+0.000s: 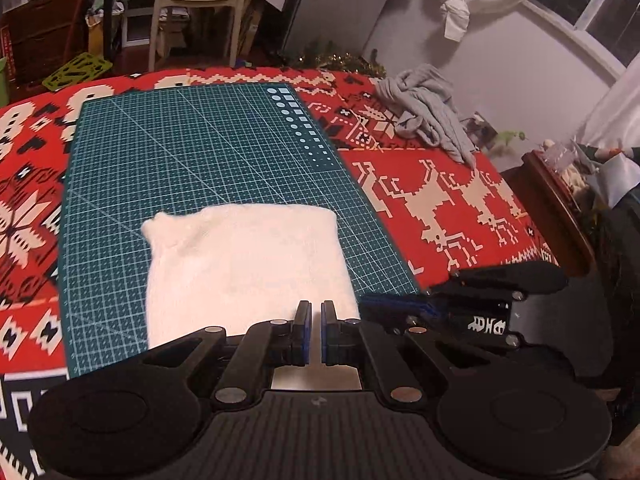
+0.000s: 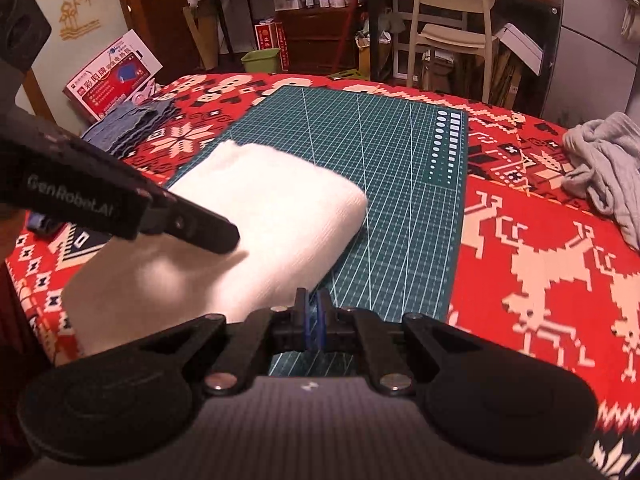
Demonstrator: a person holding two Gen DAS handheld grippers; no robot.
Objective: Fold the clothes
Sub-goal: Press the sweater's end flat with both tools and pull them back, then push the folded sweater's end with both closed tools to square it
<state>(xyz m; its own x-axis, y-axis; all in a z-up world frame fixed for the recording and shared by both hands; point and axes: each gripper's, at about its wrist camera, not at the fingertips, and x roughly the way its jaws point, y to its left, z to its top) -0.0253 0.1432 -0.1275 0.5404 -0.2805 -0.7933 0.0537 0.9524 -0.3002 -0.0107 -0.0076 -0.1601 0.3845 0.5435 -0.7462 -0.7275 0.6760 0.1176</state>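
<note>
Our left gripper [image 1: 316,334] sits at six o'clock in its own view, jaws drawn together with only a thin slit between the pads and nothing pinched in them; it hangs over the near edge of the folded white cloth [image 1: 248,268]. Our right gripper [image 2: 313,326] is likewise closed on nothing, its blue pads nearly meeting, with the green cutting mat [image 2: 384,184] showing beneath it. That cloth lies on the mat's near half, at about ten o'clock from the right gripper, its far corner rounded and puffy. We see the mat resting on a red patterned blanket [image 1: 440,184] covering the desk. A crumpled grey garment [image 1: 432,116] lies on the blanket at two o'clock in the left view, well apart from the white cloth. A stack of folded blue cloths [image 2: 128,126] sits at ten o'clock in the right view.
</note>
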